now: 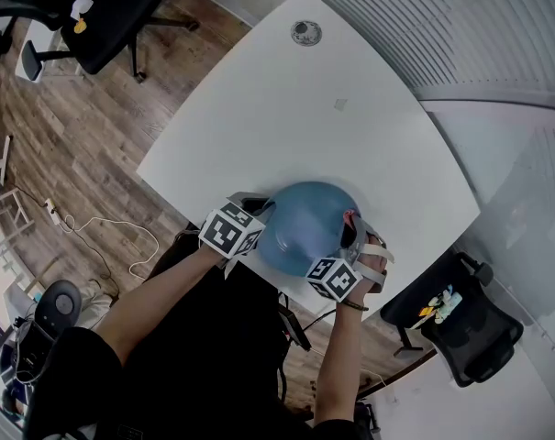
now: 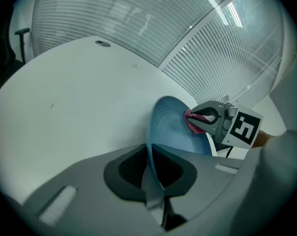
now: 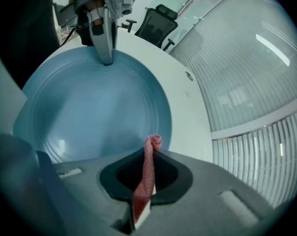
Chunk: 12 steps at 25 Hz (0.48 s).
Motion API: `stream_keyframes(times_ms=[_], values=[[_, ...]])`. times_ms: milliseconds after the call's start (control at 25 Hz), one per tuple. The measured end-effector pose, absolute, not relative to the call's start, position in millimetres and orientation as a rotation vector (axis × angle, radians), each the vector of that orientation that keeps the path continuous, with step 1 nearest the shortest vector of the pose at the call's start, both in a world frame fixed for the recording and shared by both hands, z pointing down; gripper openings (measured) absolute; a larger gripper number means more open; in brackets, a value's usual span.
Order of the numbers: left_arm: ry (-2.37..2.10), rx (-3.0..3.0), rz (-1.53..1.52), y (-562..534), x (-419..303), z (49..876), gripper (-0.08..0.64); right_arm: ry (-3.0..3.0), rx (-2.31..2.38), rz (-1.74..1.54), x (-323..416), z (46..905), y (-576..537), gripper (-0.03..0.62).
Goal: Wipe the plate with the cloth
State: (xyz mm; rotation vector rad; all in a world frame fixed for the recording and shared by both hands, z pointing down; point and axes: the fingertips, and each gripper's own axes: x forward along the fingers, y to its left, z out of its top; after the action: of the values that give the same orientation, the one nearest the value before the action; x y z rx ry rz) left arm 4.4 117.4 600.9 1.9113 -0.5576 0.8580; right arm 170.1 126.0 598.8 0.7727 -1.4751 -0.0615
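While it is gripped by its left rim, the blue plate (image 1: 305, 223) sits tilted over the near edge of the white table (image 1: 286, 108), its hollow face turned toward the right. Whether its lower edge rests on the tabletop cannot be made out. The left gripper (image 2: 153, 181) is clenched on that rim: in the left gripper view the thin edge of the plate runs straight in between the two jaws, which press on it from both sides.

A red cloth (image 3: 148, 171) lies against the inside of the plate close to its right rim. The right gripper (image 3: 146, 191) is clamped on it, with a narrow strip of the fabric pinched between the jaws and a small bunched end poking out past the tips onto the blue surface. In the head view both grippers are held by bare forearms coming up from the near side, one at each side of the plate.

The rest of the table is bare apart from a small round fitting (image 1: 305, 32) near its far edge. Beyond the table's far right side runs a ribbed wall (image 1: 442, 26). A wooden floor (image 1: 84, 126) lies to the left, with a white cable (image 1: 112, 236) trailing across it. One black office chair (image 1: 103, 16) stands at the far left, another (image 1: 470, 328) at the near right.
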Motion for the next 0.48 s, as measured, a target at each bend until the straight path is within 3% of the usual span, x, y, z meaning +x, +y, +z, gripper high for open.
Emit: stream_keyframes(times_ms=[480], values=[[-0.587,1.894,0.83,117.2,3.8,600.2,0.018,-1.474,0.745,0.05,174.2,599.2,180.6,0.015]])
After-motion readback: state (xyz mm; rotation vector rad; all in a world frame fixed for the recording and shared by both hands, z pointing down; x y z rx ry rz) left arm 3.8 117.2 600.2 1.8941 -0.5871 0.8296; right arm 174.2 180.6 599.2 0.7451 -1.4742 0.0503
